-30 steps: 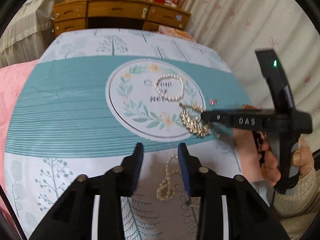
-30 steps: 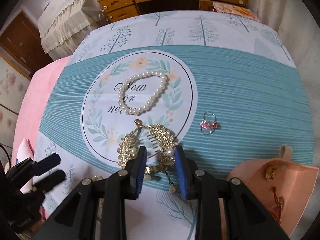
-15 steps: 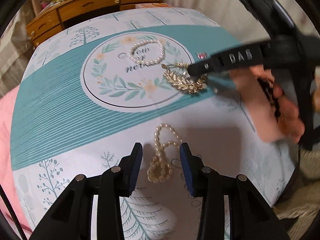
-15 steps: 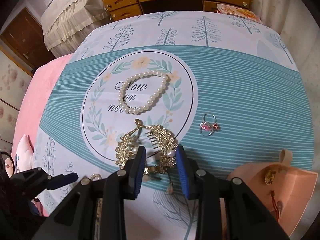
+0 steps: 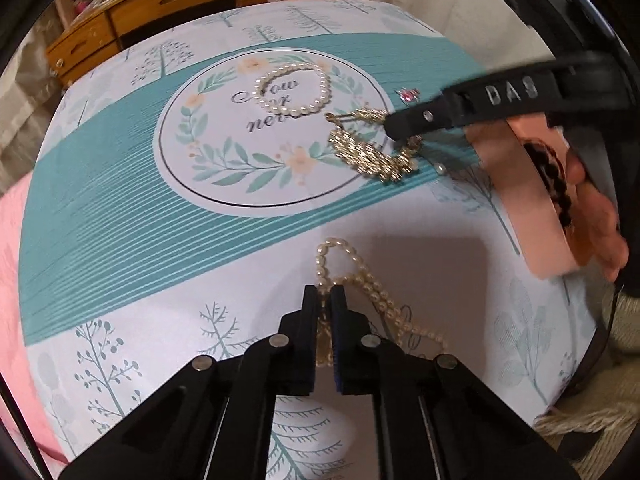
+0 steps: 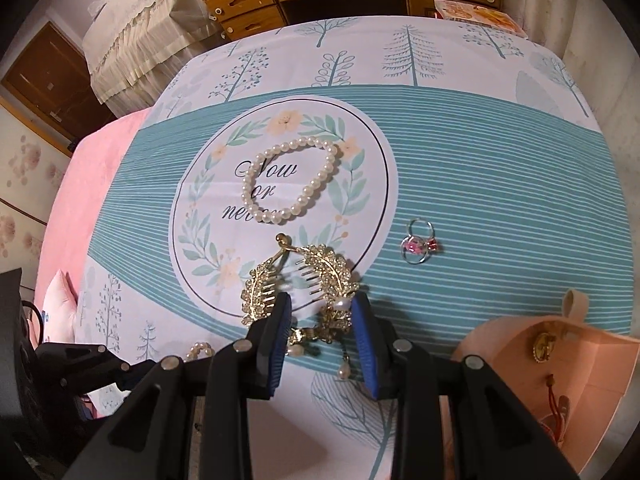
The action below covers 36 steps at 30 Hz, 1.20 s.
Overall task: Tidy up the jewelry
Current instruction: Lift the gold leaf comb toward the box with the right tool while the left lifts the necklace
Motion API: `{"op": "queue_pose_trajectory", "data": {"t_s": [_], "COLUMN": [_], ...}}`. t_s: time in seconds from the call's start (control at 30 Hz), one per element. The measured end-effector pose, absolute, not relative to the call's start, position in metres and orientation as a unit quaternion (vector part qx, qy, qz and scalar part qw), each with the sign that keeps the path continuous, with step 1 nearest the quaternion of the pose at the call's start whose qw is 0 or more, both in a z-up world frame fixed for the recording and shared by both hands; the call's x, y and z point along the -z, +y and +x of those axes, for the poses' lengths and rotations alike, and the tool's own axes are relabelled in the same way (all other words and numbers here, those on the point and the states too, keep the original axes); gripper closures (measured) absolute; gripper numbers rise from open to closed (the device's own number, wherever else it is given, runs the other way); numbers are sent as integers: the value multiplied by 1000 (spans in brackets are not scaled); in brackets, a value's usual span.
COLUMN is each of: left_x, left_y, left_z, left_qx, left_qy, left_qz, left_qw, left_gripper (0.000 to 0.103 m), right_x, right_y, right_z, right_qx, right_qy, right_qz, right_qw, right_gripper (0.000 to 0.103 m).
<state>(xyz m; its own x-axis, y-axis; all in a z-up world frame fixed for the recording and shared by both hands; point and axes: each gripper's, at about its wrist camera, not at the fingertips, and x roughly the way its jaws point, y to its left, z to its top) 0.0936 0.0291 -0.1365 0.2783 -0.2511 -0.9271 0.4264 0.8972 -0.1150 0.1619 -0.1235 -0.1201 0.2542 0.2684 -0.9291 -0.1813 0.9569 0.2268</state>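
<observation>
Pearl necklace (image 5: 362,280) on bench (image 5: 120,208) is pinched by just-closed left tongs (image 5: 325,294), right tongs (image 6: 320,312) half-open astride gold leaf hair comb (image 6: 304,280); thin strand grip, slip risked on lift.

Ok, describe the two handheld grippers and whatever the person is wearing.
Both grippers are black plastic with silver pivot bolts. The left gripper has dark pads; the right gripper has blue ribbed pads. From the left wrist view, raised "DAS" lettering marks the right gripper's side, and a beige knitted sleeve shows at the person's wrist.
</observation>
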Motion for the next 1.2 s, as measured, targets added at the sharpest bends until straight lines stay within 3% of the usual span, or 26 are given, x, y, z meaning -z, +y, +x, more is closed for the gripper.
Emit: {"op": "queue_pose_trajectory", "data": {"t_s": [0.57,0.83,1.2], "left_x": [118,101,36], "left_y": [51,63,61], "left_z": [90,89,78], "left_qx": [197,198,213], "left_qy": [534,515,454], "left_qz": [15,-19,-64], "left_qw": [822,834,863], "left_gripper": [100,100,100], "right_x": [128,119,52], "right_y": [-108,-119,-166], "right_z": [166,160,114], "right_qx": [-104,-108,-140], "right_qy": [601,577,491], "right_qz": [-30,5,124], "right_qw": [792,810,851], "right_gripper": [70,76,76]}}
